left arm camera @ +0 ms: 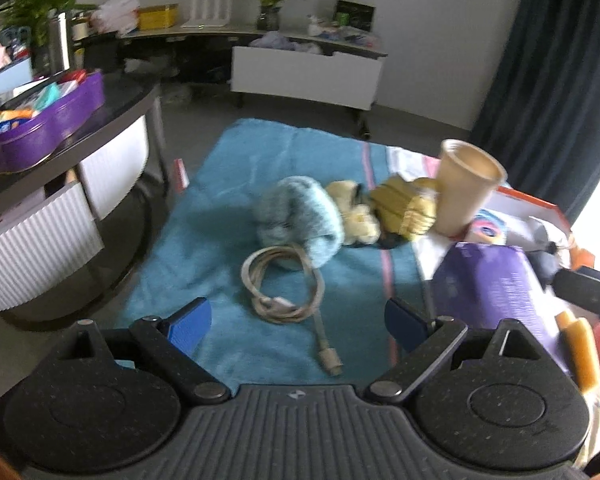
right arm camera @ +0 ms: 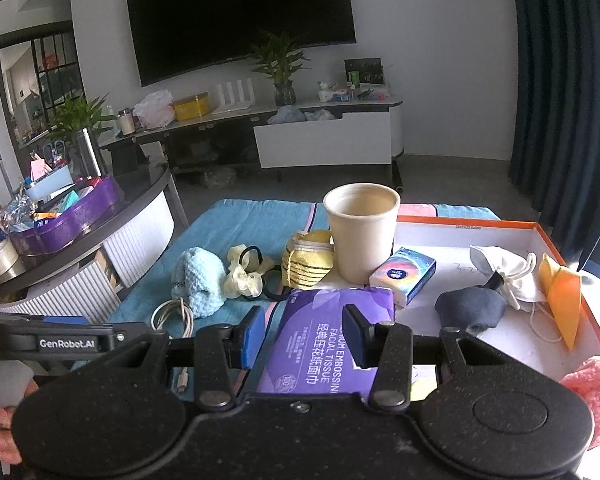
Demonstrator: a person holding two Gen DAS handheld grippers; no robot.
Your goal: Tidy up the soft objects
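My right tongs (right arm camera: 302,334) stand about half open over the purple tissue pack (right arm camera: 324,336), printed "FACIAL TISSUE"; its glossy film lies between the blue pads, and I cannot tell if they press it. My left tongs (left arm camera: 298,320) are wide open and empty above a coiled beige cable (left arm camera: 284,288) on the teal towel (left arm camera: 204,208). Behind the cable, near the towel's middle, lie a fluffy light-blue knit piece (left arm camera: 300,216), a pale yellow scrunchie (left arm camera: 356,212) and a ribbed yellow cloth (left arm camera: 404,208). A matte beige cup (right arm camera: 362,232) stands at the edge of the orange-rimmed box lid (right arm camera: 580,264).
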